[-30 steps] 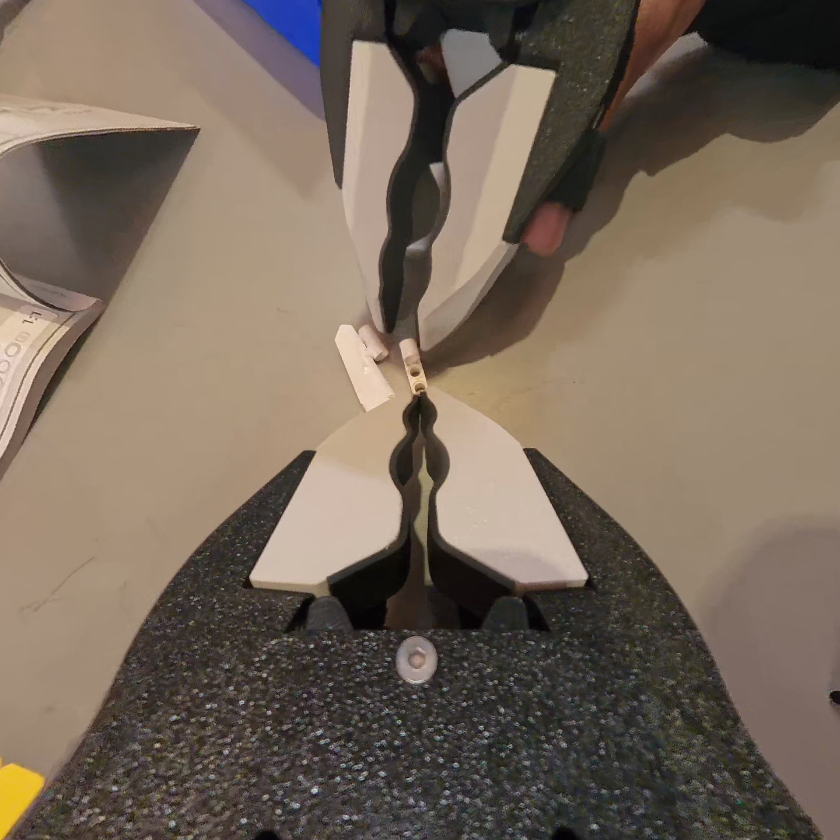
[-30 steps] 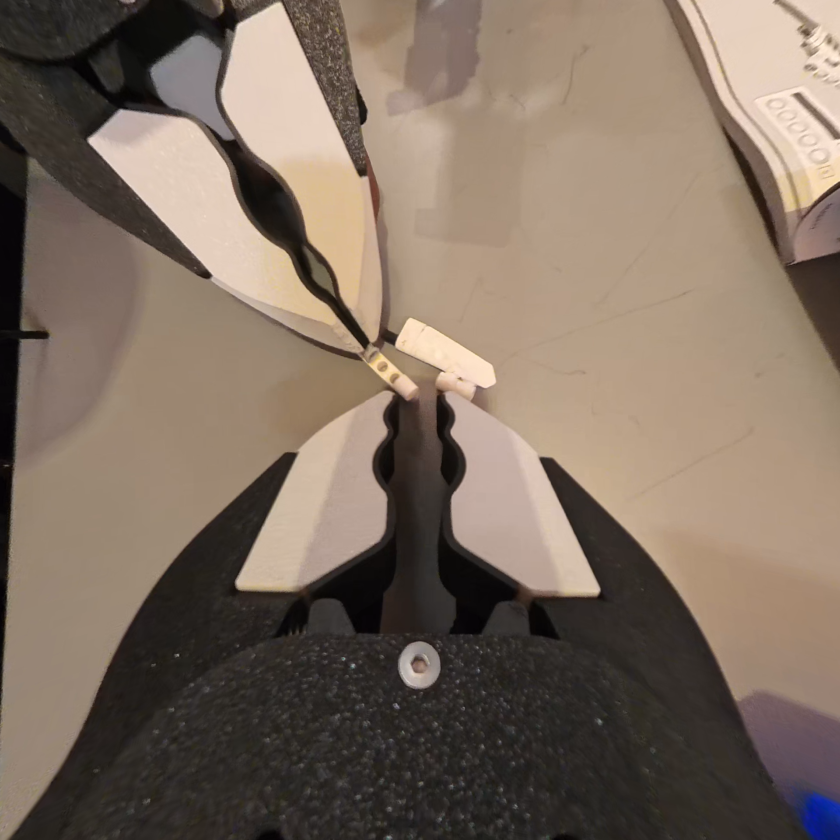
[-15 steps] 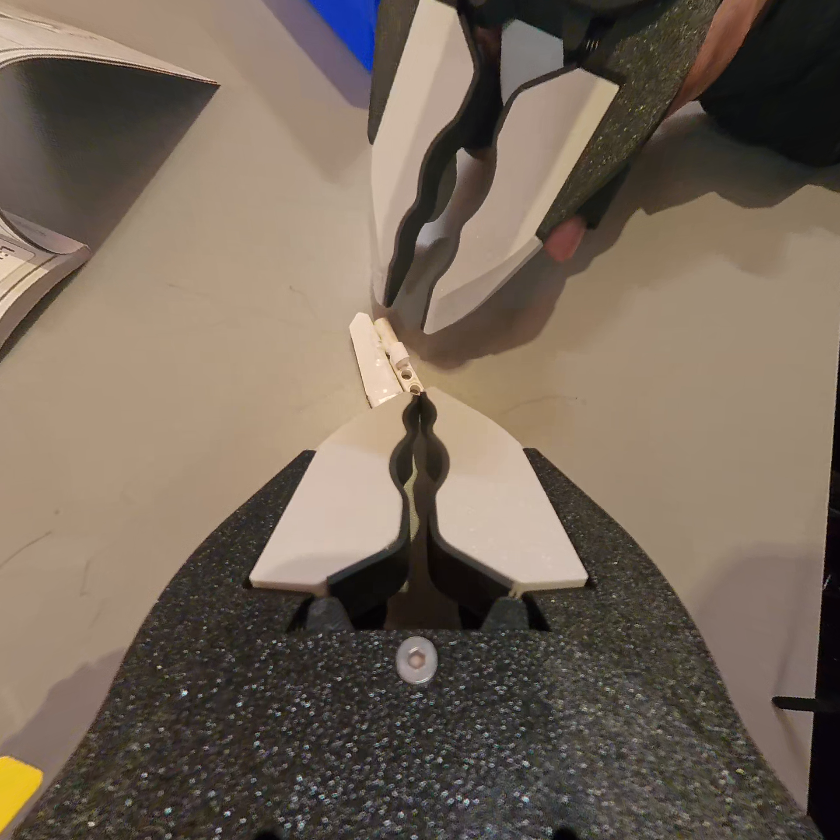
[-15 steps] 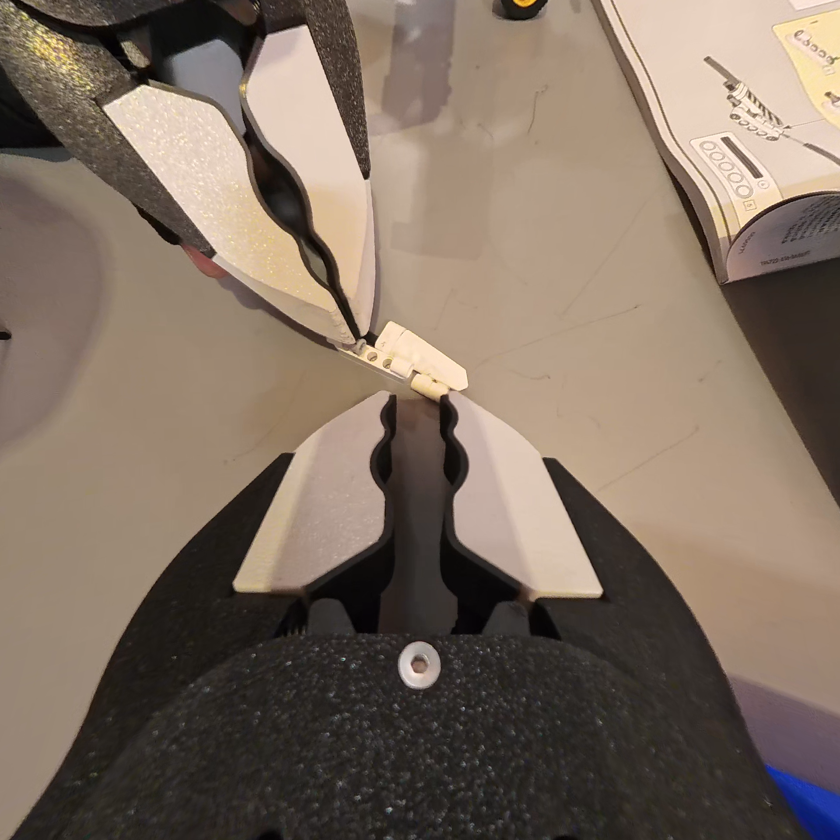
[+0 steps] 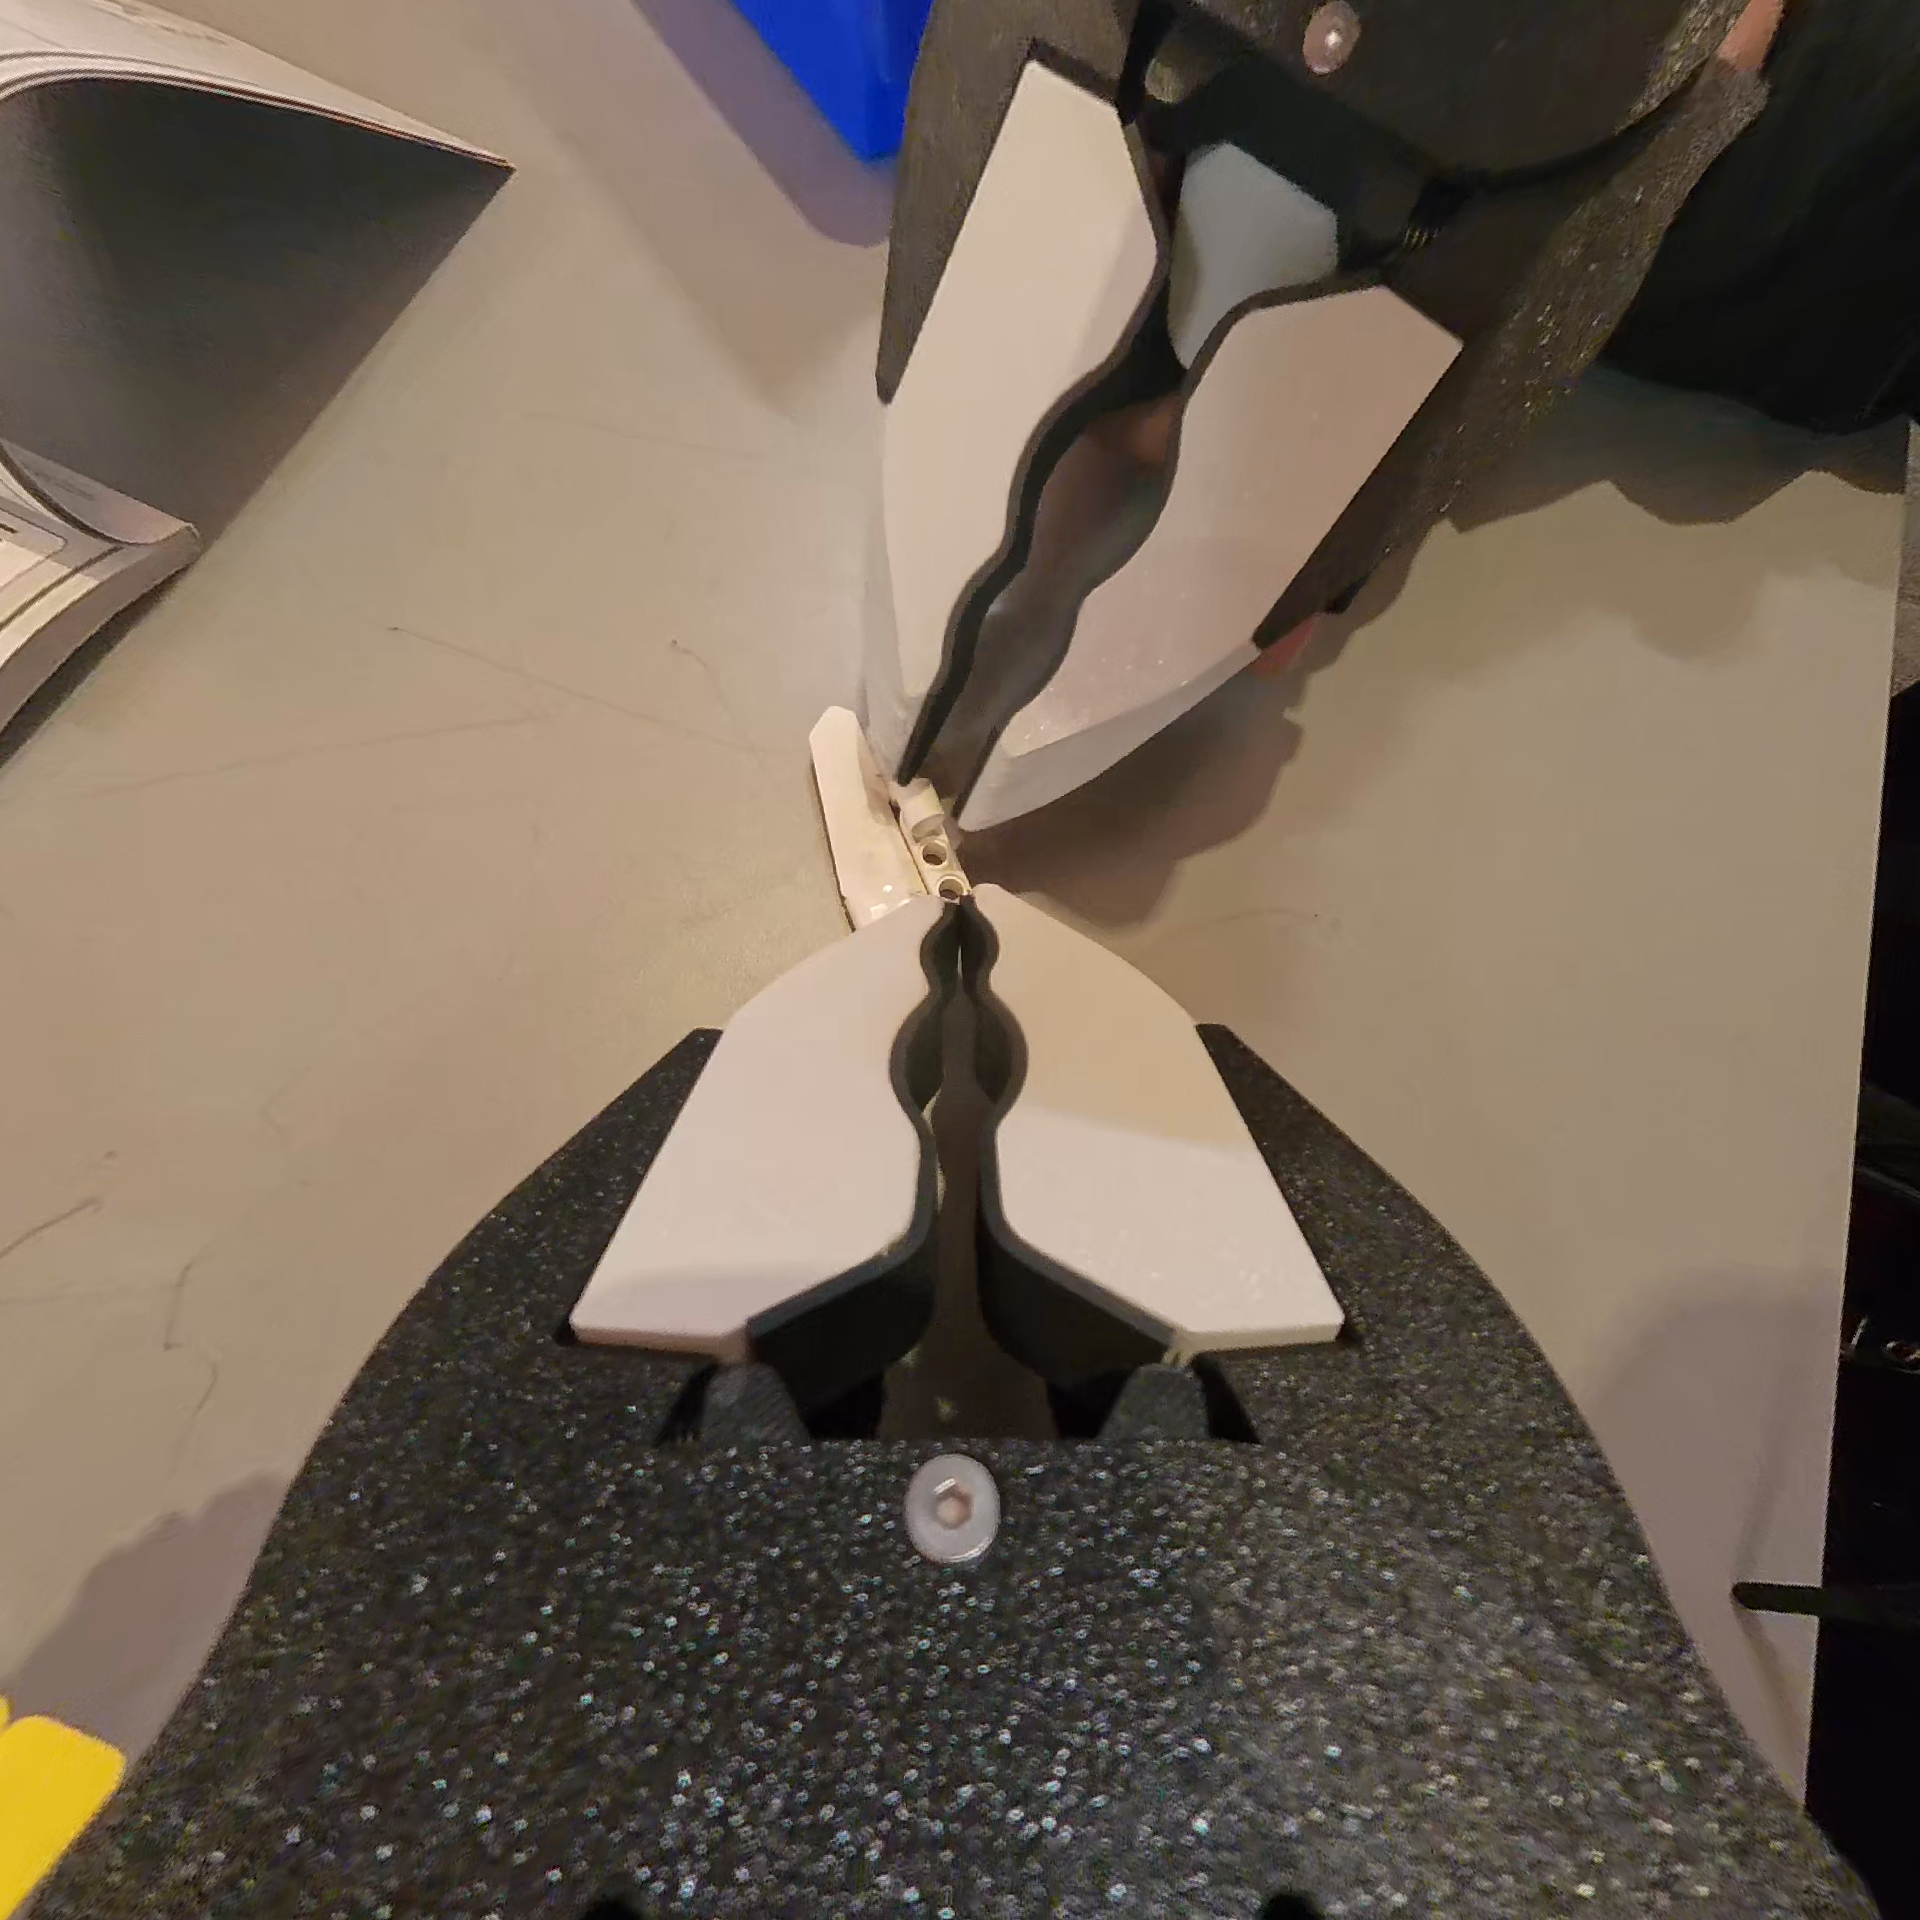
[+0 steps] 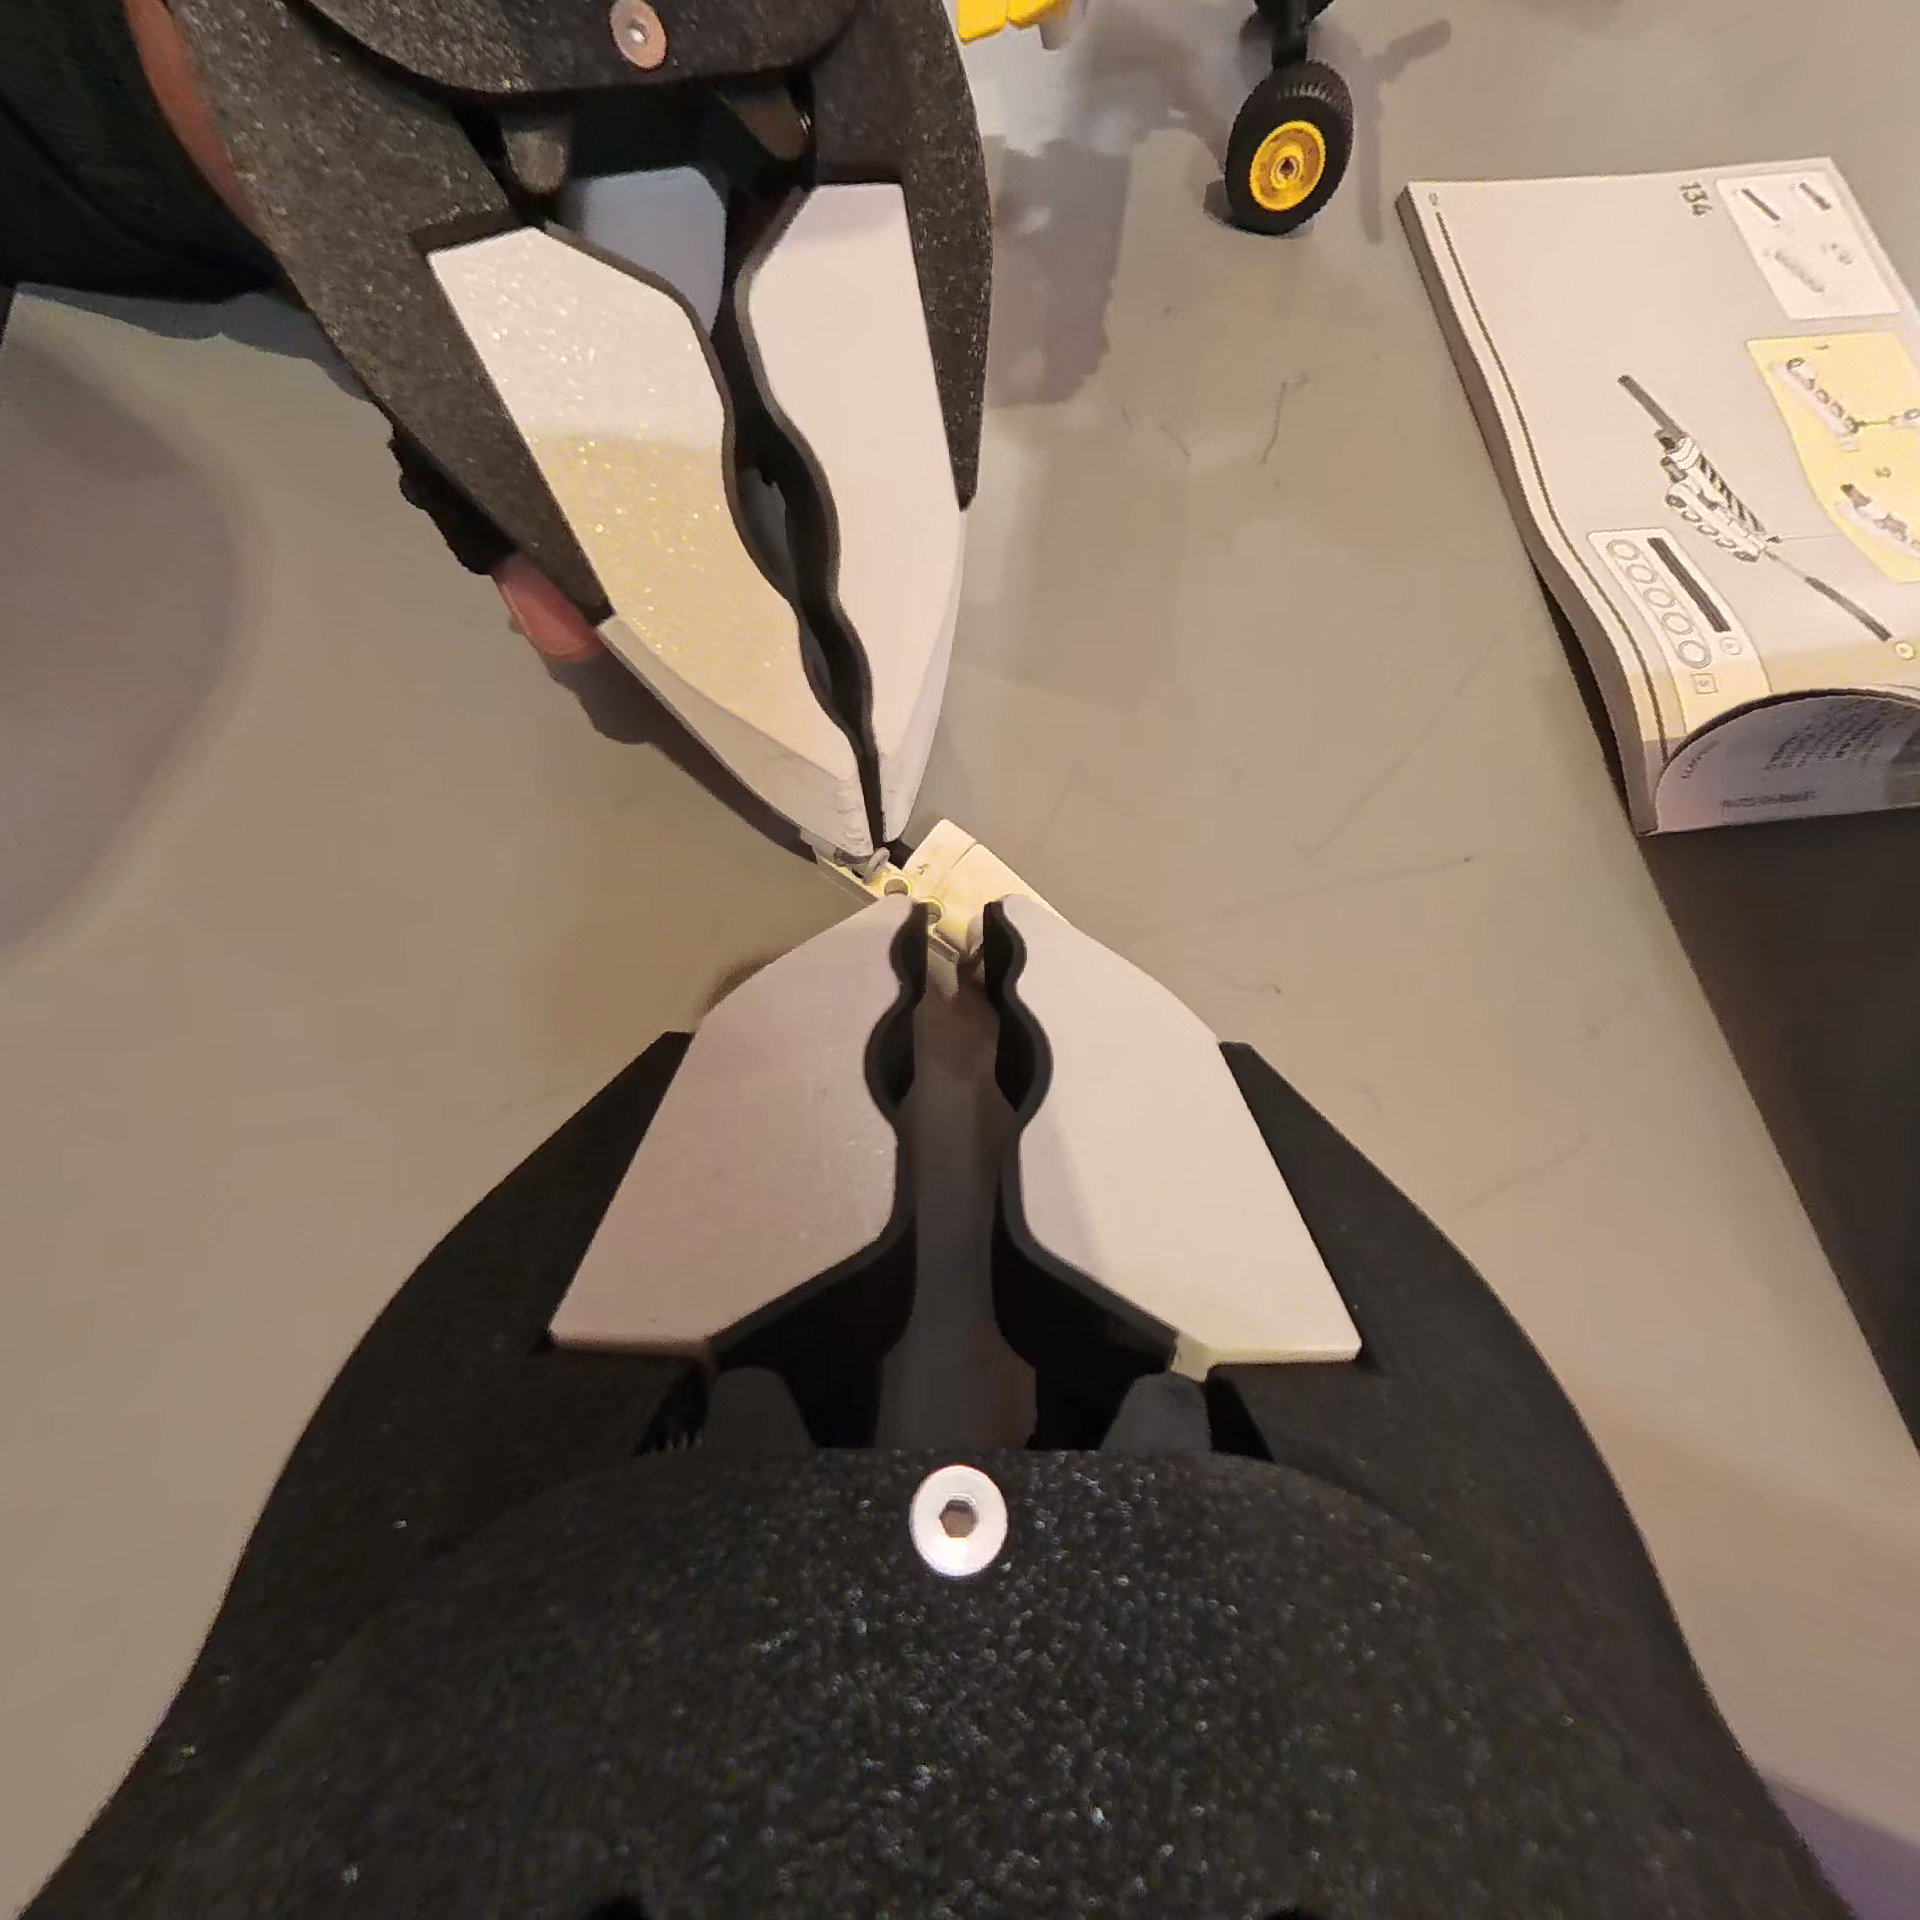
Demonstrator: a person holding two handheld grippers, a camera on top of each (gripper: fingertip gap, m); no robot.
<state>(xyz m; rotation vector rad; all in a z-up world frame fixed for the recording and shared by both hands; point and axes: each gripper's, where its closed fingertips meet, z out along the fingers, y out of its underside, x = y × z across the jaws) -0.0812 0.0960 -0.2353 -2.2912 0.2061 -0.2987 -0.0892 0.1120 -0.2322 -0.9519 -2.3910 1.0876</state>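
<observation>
Since the earlier frames, the right gripper (image 6: 951, 914) has narrowed its jaws and moved in onto the white pieces; the booklet and a wheel have come into fuller view.

Left gripper (image 5: 961, 906): jaws clenched at the tips on the near end of a small white beam with holes (image 5: 935, 857), which lies beside a white angled panel (image 5: 857, 821) on the counter.

Right gripper: fingers set close either side of the far end of the white beam, at a stubby white pin (image 5: 916, 802); whether the pads press on it cannot be told.

Counter (image 5: 416, 831): matt grey-beige, faintly scratched, shadowed beneath both grippers.

Farther off: open instruction booklet (image 6: 1683, 499), pages curling, at the counter's edge; black tyre on a yellow hub (image 6: 1288, 156); yellow pieces (image 6: 1008, 16); blue object (image 5: 831, 62). A fingertip (image 6: 540, 613) shows behind the left gripper.
</observation>
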